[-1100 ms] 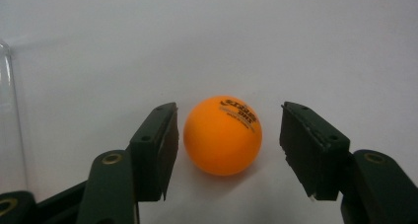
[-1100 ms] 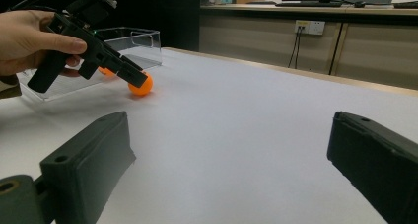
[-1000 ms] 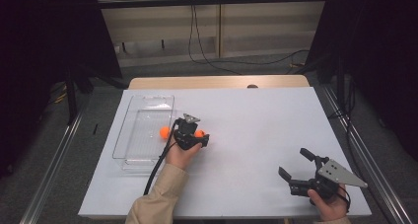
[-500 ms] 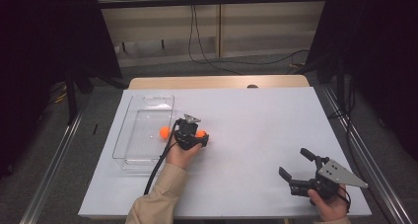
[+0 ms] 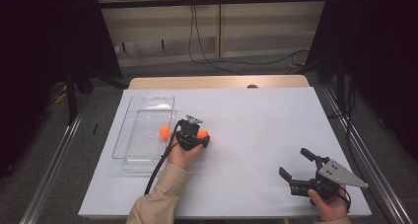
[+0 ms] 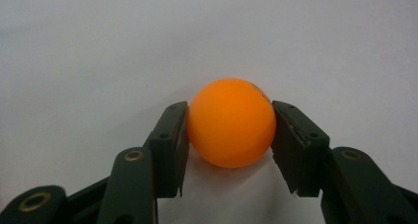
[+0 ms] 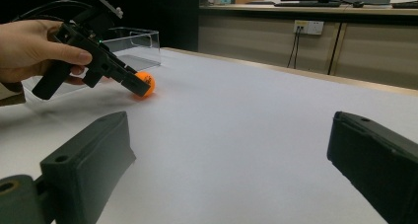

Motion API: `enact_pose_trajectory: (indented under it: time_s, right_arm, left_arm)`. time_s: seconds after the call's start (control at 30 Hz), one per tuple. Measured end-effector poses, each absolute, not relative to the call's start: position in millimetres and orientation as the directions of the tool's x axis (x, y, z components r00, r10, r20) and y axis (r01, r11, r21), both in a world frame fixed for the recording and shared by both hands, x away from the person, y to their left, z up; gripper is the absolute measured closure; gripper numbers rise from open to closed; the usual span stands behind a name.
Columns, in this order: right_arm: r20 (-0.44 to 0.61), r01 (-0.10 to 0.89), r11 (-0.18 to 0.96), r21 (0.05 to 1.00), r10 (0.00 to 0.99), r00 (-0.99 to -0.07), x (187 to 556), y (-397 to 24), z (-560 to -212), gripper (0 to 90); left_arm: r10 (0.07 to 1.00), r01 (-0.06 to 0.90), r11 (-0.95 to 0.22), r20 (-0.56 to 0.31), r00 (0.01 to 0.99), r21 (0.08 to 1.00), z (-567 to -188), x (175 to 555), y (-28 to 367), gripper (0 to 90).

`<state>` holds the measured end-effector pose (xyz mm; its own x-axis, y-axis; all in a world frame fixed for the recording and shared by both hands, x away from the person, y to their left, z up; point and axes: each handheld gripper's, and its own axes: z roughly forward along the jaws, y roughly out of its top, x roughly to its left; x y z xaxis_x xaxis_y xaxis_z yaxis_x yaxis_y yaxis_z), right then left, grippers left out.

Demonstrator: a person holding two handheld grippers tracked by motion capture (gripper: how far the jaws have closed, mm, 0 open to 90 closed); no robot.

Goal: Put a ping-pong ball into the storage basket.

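An orange ball (image 6: pixel 230 123) rests on the white table between the black jaws of my left gripper (image 6: pixel 230 135). Both pads touch its sides, and the jaws have just been closing on it. From above, the left gripper (image 5: pixel 198 135) sits beside the clear tray, with this ball (image 5: pixel 202 133) at its right. A second orange ball (image 5: pixel 164 132) lies inside the clear plastic tray (image 5: pixel 143 100). Near the table's front right, my right gripper (image 5: pixel 294 163) stands open with nothing in it. Its own view looks over to the left gripper (image 7: pixel 140 86) and the held ball (image 7: pixel 146 82).
The table (image 5: pixel 256 120) has a white sheet over it, with a wooden edge at the back. The tray stands at the left, lengthwise front to back. The left gripper's cable (image 5: pixel 160 167) trails along the sleeve. Metal rails run along both sides of the table.
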<state>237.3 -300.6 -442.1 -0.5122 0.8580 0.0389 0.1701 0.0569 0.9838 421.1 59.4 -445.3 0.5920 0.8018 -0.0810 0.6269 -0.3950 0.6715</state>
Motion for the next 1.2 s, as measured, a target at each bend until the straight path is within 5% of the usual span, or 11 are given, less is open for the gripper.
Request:
enact_pose_trajectory:
  time_s: [1.2]
  right_arm:
    - [0.04,0.169,0.055,0.984,0.858,-0.511,237.3,-300.2,-441.9,2.6]
  left_arm:
    - [0.795,0.632,-0.348,-0.139,0.59,0.692,-432.6,418.4,64.7,50.8]
